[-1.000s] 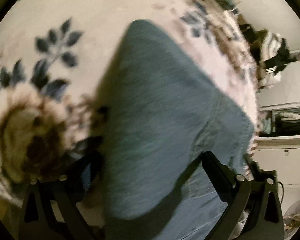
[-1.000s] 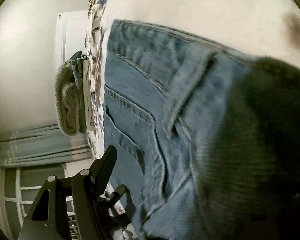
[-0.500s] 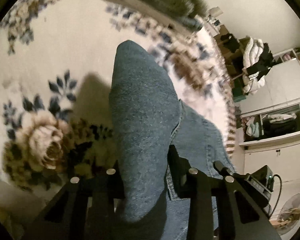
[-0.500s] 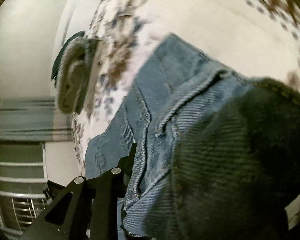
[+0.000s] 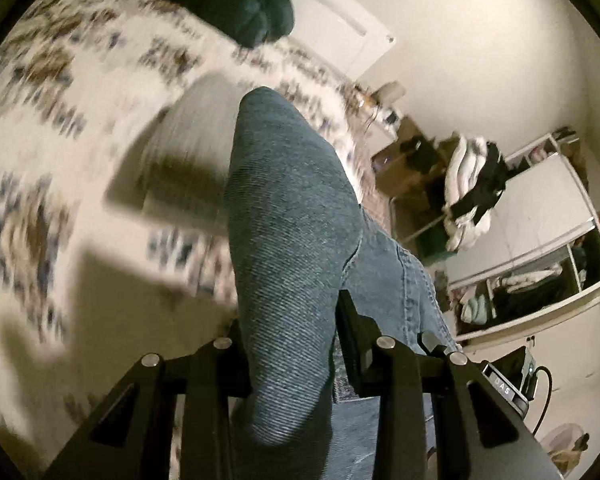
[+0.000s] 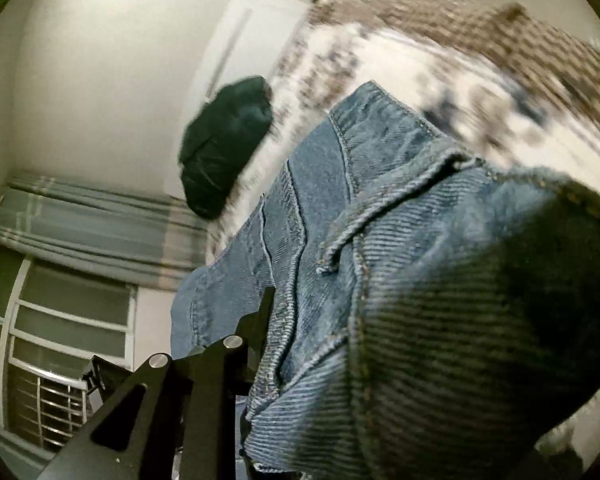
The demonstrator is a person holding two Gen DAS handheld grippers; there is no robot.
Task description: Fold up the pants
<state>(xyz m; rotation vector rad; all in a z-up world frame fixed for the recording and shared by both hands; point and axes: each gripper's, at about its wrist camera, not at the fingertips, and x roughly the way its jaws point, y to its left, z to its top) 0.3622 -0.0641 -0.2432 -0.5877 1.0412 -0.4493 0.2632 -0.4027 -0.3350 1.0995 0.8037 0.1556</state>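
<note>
The pants are blue denim jeans (image 5: 292, 216). In the left wrist view my left gripper (image 5: 290, 320) is shut on a bunched fold of them, held up above the floral bedspread (image 5: 60, 120). In the right wrist view the jeans (image 6: 380, 240) show the waistband and a belt loop. My right gripper's left finger (image 6: 256, 320) presses against the denim. The cloth hides its other finger. The denim fills the lower right of that view.
A dark green folded garment (image 5: 228, 0) lies at the far side of the bed; it also shows in the right wrist view (image 6: 224, 152). A white wardrobe with open shelves (image 5: 540, 240) and hung clothes (image 5: 472, 184) stand to the right. A curtained window (image 6: 68, 280) is at the left.
Both grippers have risen and tilted away from the bed with the jeans in them. The left gripper went from open around the cloth to shut on it.
</note>
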